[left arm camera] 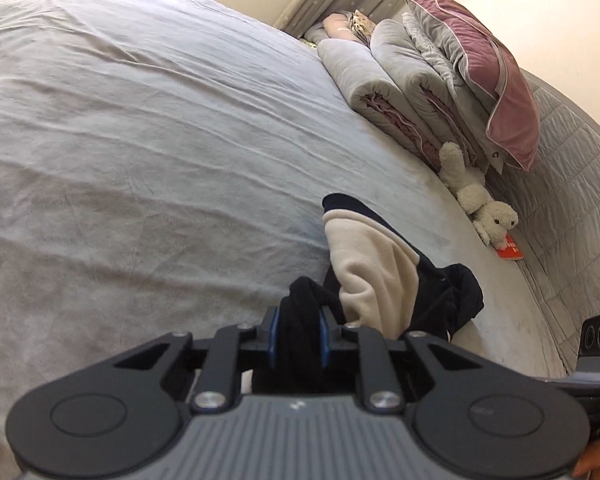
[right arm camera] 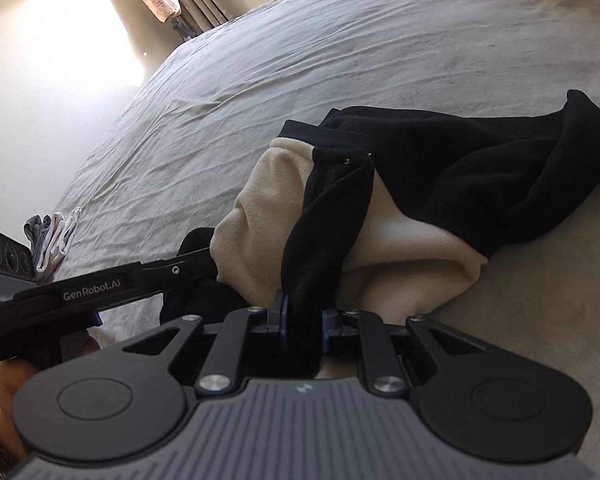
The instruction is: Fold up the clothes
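Black fleece garment with cream fleece lining point(right arm camera: 400, 184) – crumpled, partly turned inside out, cream side bulging at middle; lies on grey bedsheet, black sleeve-like part trailing off to right – two bunched black edges lifted, pinched between blue gripper pads
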### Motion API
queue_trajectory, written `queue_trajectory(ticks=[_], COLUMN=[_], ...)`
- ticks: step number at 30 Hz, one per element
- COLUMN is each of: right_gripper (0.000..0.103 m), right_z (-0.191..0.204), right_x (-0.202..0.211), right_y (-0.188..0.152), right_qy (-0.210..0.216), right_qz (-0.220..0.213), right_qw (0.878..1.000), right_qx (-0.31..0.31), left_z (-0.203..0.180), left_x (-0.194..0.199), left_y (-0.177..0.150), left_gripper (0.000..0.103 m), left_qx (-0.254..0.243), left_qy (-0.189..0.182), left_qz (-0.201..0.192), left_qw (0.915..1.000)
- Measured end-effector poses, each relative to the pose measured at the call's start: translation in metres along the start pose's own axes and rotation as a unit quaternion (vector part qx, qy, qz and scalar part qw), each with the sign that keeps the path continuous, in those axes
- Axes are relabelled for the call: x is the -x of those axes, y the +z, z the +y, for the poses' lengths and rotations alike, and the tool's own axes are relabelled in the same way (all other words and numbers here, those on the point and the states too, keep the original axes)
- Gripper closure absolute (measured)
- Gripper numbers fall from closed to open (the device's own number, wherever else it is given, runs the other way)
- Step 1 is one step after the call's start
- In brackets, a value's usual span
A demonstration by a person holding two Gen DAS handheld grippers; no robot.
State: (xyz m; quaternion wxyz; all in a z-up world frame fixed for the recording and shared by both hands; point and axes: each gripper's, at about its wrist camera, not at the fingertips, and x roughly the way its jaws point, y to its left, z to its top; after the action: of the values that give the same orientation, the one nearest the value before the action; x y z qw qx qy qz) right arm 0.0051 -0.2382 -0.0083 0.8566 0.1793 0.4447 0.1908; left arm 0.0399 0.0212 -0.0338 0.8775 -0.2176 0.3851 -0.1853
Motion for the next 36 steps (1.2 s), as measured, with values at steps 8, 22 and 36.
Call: queue_trajectory(ticks=[8,22,36], right_gripper=[0.070,0.062,0.061], right_z=[-0.004,0.000,-0.006], right_x=[0.016,0.010,0.006], right_y=[0.003,0.020,0.023], right_qy=[0.024,0.046,0.034], right_qz=[-0.043,-0.077,-0.082], right_qw=[0.999,0.995,0.995], right_qx=[-0.022,-0.046,-0.053], left_z=[-0.010,0.044,0.084], left_x=[0.028,0.070,0.110], left_y=[0.009,0.063,0.081], left_gripper=[0.086,0.086,0.085], left_qx=[-0.012,0.012,0.025], left_qy=[0.043,0.162,0.283], left_qz=[-0.088,-0.186,-0.275], left_qw=[0.9951,0.9690,0.9184])
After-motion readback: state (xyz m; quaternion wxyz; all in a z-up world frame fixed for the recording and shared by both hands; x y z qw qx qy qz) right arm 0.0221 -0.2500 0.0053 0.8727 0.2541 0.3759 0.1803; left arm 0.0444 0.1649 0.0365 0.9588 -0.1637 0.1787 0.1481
